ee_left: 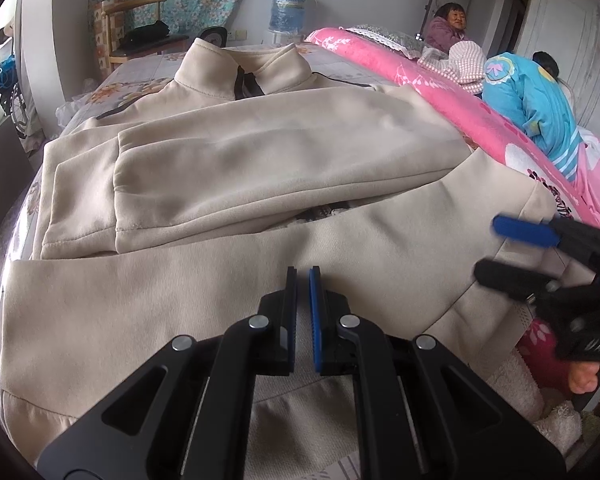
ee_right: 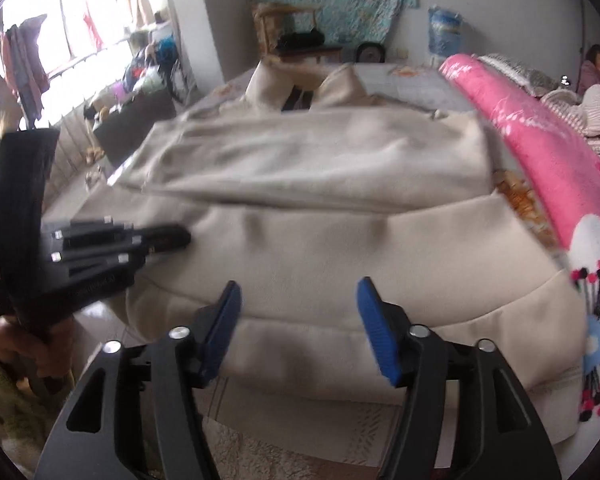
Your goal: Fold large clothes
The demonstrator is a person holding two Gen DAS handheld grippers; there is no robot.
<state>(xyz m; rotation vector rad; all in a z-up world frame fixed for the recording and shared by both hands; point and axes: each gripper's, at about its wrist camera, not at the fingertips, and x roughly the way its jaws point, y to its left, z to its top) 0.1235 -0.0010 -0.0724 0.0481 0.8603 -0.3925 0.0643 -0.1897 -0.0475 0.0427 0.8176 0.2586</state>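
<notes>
A beige jacket (ee_left: 260, 152) (ee_right: 320, 160) with a stand collar and a dark zipper lies flat on the bed, collar at the far end. Its sleeves are folded across the chest. The lower body of the jacket spreads toward me. My left gripper (ee_left: 303, 276) (ee_right: 186, 236) hovers low over the near left part of the jacket, its fingers shut with no fabric visibly pinched. My right gripper (ee_right: 299, 286) (ee_left: 496, 252) stands open over the near hem at the right, nothing between its blue pads (ee_right: 380, 340).
A rolled pink floral quilt (ee_left: 420, 80) (ee_right: 540, 128) runs along the bed's right side. Two people (ee_left: 452, 24) sit beyond it at the far right. A wooden chair (ee_left: 136, 28) and a blue water bottle (ee_left: 287, 4) stand by the far wall. Clothes hang at the window (ee_right: 40, 40).
</notes>
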